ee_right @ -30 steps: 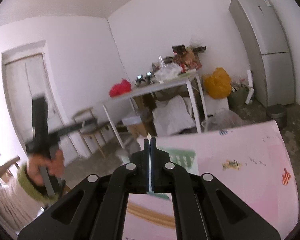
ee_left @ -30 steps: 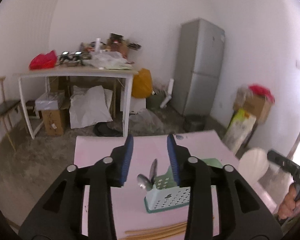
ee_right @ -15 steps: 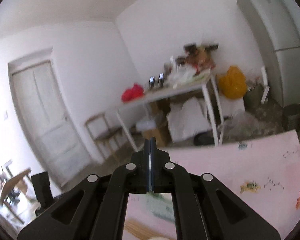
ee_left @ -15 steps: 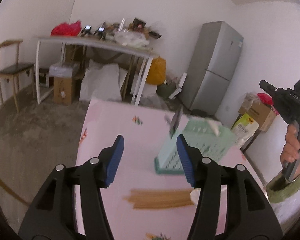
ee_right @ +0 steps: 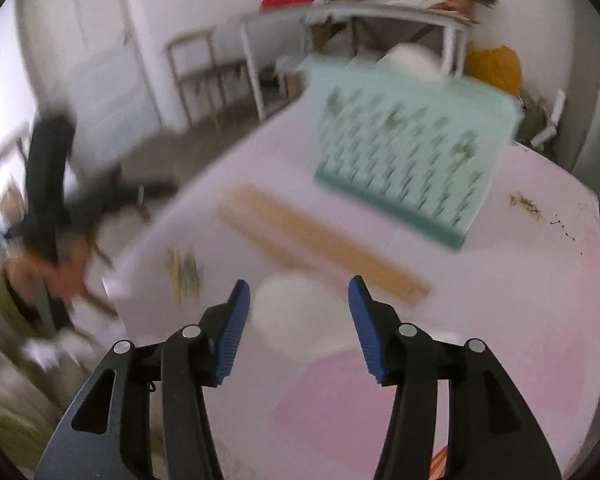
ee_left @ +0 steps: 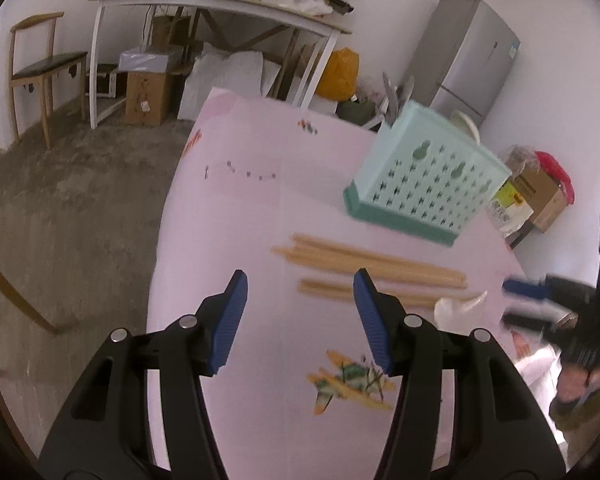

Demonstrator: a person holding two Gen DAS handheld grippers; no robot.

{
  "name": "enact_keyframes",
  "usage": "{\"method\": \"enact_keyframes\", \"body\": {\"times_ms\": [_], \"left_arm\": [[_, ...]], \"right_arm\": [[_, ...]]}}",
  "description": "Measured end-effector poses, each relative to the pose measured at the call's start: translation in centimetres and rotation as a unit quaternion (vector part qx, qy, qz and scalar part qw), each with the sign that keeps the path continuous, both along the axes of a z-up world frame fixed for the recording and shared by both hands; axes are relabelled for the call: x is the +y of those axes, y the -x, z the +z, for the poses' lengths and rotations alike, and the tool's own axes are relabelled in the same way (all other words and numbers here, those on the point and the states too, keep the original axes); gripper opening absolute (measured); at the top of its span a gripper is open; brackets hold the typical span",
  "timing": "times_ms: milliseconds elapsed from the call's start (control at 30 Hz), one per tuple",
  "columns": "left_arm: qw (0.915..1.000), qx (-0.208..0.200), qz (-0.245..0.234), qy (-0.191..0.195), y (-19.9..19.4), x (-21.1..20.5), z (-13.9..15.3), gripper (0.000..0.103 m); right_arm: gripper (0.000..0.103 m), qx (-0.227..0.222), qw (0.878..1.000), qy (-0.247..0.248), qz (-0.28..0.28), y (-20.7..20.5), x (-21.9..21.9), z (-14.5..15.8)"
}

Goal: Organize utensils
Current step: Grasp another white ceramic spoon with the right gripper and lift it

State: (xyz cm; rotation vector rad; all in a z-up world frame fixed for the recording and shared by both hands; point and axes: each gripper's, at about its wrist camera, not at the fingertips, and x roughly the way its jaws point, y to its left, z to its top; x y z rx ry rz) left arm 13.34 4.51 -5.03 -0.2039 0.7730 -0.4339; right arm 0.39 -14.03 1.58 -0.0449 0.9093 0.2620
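A mint green utensil basket stands on the pink table, with metal utensils sticking out of its top. Several wooden chopsticks lie in front of it, and a white spoon lies at their right end. My left gripper hangs open and empty over the table, just short of the chopsticks. In the blurred right wrist view my right gripper has its jaws opening, with the white spoon on the table between and beyond its tips, untouched. The chopsticks and basket lie farther on.
The table's left edge drops to a bare concrete floor. Behind stand a cluttered white table, a wooden chair, boxes and a grey fridge. A hand with the other gripper shows at the left of the right wrist view.
Both grippers have come down toward the table and tilted down at it. The right jaws went from shut to apart. The left jaws widened slightly.
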Motion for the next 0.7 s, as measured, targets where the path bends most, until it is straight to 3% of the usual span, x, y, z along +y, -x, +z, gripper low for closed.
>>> {"method": "enact_keyframes", "body": {"times_ms": [200,300,433,533,700], "left_arm": [[1.0000,-0.001,-0.003,0.003,0.4,-0.2,-0.2,0.052],[0.9999,-0.003,0.000,0.011,0.7,-0.1,-0.1,0.052],[0.9999,-0.005,0.002,0.011,0.8,-0.1,-0.1,0.052],[0.9999,-0.007,0.003,0.007,0.8,0.0,-0.2,0.052],[0.9999,-0.007,0.005,0.009,0.8,0.2,-0.2,0.052]], "right_arm": [[0.050,-0.030,0.984,0.171,0.036,1.7,5.4,-2.7],[0.048,-0.028,0.974,0.219,0.042,1.4,6.4,-3.8],[0.030,-0.029,0.966,0.254,0.037,1.2,6.9,-4.5],[0.009,-0.019,0.964,0.264,0.037,0.6,7.2,-4.8],[0.006,-0.038,0.957,0.286,0.035,1.5,7.8,-4.5]]}}
